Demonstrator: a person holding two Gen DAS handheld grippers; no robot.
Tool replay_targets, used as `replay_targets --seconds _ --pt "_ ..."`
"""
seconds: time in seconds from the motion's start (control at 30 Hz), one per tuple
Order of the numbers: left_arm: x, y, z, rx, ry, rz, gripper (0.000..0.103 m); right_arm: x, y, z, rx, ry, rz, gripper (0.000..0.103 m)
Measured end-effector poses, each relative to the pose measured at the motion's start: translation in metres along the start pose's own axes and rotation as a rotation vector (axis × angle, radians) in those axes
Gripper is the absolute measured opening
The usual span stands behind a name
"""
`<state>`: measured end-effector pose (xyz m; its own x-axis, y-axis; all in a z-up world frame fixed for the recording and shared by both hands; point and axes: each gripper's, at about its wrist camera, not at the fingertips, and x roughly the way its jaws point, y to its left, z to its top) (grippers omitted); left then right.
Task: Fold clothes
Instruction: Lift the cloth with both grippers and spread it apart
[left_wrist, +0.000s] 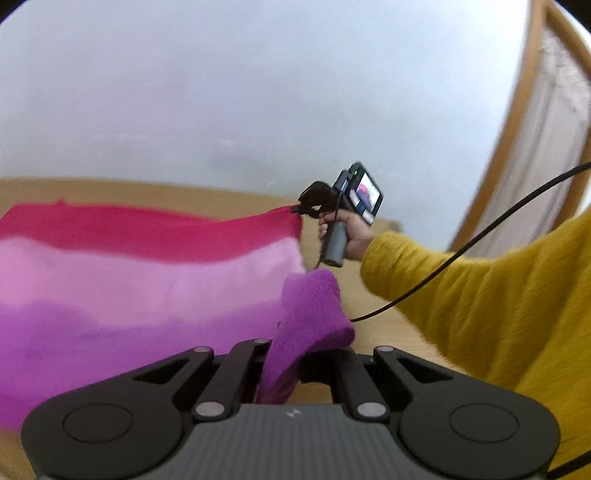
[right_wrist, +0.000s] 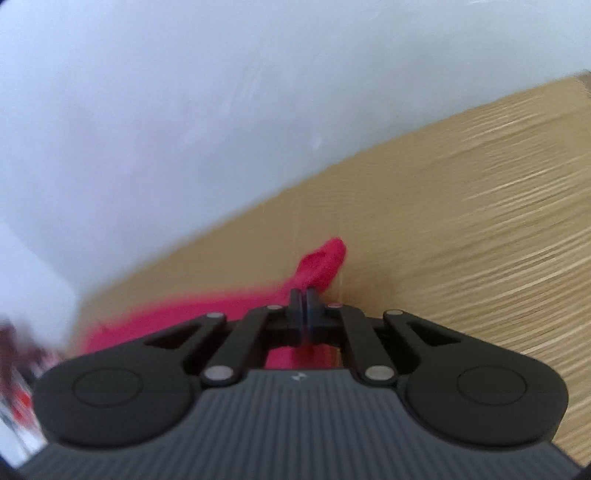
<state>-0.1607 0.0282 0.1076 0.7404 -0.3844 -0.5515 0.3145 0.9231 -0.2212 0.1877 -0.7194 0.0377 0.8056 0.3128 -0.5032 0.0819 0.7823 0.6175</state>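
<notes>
A knitted garment (left_wrist: 147, 273) with red, pink and purple bands is stretched above the wooden table (left_wrist: 376, 332). My left gripper (left_wrist: 295, 354) is shut on its purple corner, which drapes over the hidden fingertips. Farther off, my right gripper (left_wrist: 306, 211) pinches the red corner, held by a hand in a mustard sleeve (left_wrist: 480, 306). In the right wrist view the right gripper (right_wrist: 305, 295) is shut, jaws pressed together on the red cloth (right_wrist: 321, 266), which pokes out past them.
A white wall (left_wrist: 258, 92) stands behind the table. A wooden-framed screen with pale fabric (left_wrist: 535, 147) leans at the right. A black cable (left_wrist: 461, 254) runs across the sleeve. Bare table (right_wrist: 461, 221) lies right of the right gripper.
</notes>
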Motion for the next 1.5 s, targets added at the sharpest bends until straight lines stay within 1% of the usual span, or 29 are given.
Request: replay_targets --seconds 0.1,0.17,0.23,0.3,0.4,0.43,0.47,0.53,0.6,0.63,0.73,0.77,0.8,0.87,0.93,0.97,1.0,1.03,1.07,1.13,1.17,1.2,1.23,1.27,1.3,1.37,1.43,1.5 --pt "-0.014 -0.020 0.010 0.063 -0.049 -0.106 0.003 -0.048 -0.016 0.034 0.041 -0.090 0.033 0.005" --pt "-0.022 -0.033 0.015 0.108 -0.075 -0.189 0.003 -0.079 -0.023 0.058 0.041 -0.153 0.032 0.005" --pt "-0.035 -0.037 0.023 0.121 -0.095 -0.286 0.003 -0.106 -0.028 0.081 0.043 -0.200 0.017 0.005" --pt "-0.048 -0.032 0.033 0.144 -0.137 -0.331 0.003 -0.128 -0.029 0.100 0.044 -0.238 0.015 0.005" --pt "-0.073 -0.033 0.042 0.162 -0.207 -0.371 0.004 -0.166 -0.024 0.119 -0.009 -0.307 0.012 0.005" --pt "-0.081 -0.028 0.042 0.154 -0.219 -0.398 0.004 -0.179 -0.022 0.124 -0.028 -0.330 0.008 0.005" --pt "-0.089 -0.024 0.039 0.151 -0.222 -0.419 0.004 -0.191 -0.023 0.129 -0.030 -0.348 0.005 0.005" --pt "-0.088 -0.021 0.040 0.160 -0.210 -0.465 0.004 -0.208 -0.029 0.136 -0.025 -0.371 -0.012 0.005" --pt "-0.085 -0.015 0.042 0.178 -0.186 -0.513 0.004 -0.221 -0.035 0.141 -0.046 -0.386 -0.058 0.005" --pt "-0.083 -0.008 0.042 0.180 -0.172 -0.522 0.004 -0.224 -0.037 0.141 -0.053 -0.387 -0.073 0.005" --pt "-0.075 0.025 0.041 0.144 -0.153 -0.511 0.004 -0.230 -0.042 0.140 -0.067 -0.384 -0.107 0.005" --pt "-0.070 0.037 0.039 0.128 -0.147 -0.501 0.004 -0.225 -0.039 0.138 -0.078 -0.379 -0.119 0.005" --pt "-0.064 0.054 0.036 0.121 -0.135 -0.478 0.004 -0.217 -0.034 0.135 -0.090 -0.373 -0.131 0.005" --pt "-0.045 0.088 0.030 0.122 -0.086 -0.402 0.008 -0.202 -0.025 0.129 -0.116 -0.360 -0.155 0.005" --pt "-0.005 0.116 0.024 0.103 -0.013 -0.349 0.010 -0.193 -0.026 0.120 -0.154 -0.331 -0.180 0.005" --pt "0.017 0.136 0.016 0.083 0.039 -0.329 0.010 -0.183 -0.031 0.112 -0.175 -0.301 -0.194 0.006" --pt "0.038 0.146 0.008 0.066 0.086 -0.301 0.010 -0.168 -0.032 0.104 -0.199 -0.255 -0.208 0.007" --pt "0.059 0.156 0.000 0.048 0.132 -0.274 0.010 -0.153 -0.034 0.098 -0.221 -0.209 -0.235 0.008" --pt "0.079 0.167 -0.008 0.032 0.179 -0.248 0.011 -0.140 -0.037 0.089 -0.243 -0.179 -0.281 0.009" --pt "0.110 0.192 -0.026 0.024 0.265 -0.215 0.011 -0.116 -0.045 0.070 -0.291 -0.123 -0.375 0.010" --pt "0.121 0.203 -0.034 0.022 0.305 -0.193 0.011 -0.108 -0.050 0.061 -0.307 -0.087 -0.408 0.016" --pt "0.130 0.211 -0.040 0.024 0.338 -0.181 0.012 -0.102 -0.054 0.051 -0.321 -0.050 -0.429 0.020" --pt "0.135 0.220 -0.047 0.026 0.363 -0.174 0.013 -0.102 -0.057 0.041 -0.340 -0.026 -0.430 0.021" --pt "0.139 0.227 -0.054 0.037 0.380 -0.177 0.020 -0.102 -0.059 0.031 -0.359 -0.006 -0.426 0.024" --pt "0.145 0.226 -0.057 0.049 0.390 -0.191 0.023 -0.106 -0.065 0.023 -0.374 0.008 -0.429 0.026" --pt "0.147 0.205 -0.062 0.115 0.403 -0.227 0.039 -0.115 -0.079 0.009 -0.402 0.034 -0.438 0.031" --pt "0.151 0.192 -0.070 0.206 0.386 -0.235 0.048 -0.134 -0.089 -0.008 -0.364 0.057 -0.418 0.032" --pt "0.152 0.176 -0.082 0.283 0.370 -0.241 0.048 -0.155 -0.098 -0.026 -0.317 0.081 -0.394 0.032"
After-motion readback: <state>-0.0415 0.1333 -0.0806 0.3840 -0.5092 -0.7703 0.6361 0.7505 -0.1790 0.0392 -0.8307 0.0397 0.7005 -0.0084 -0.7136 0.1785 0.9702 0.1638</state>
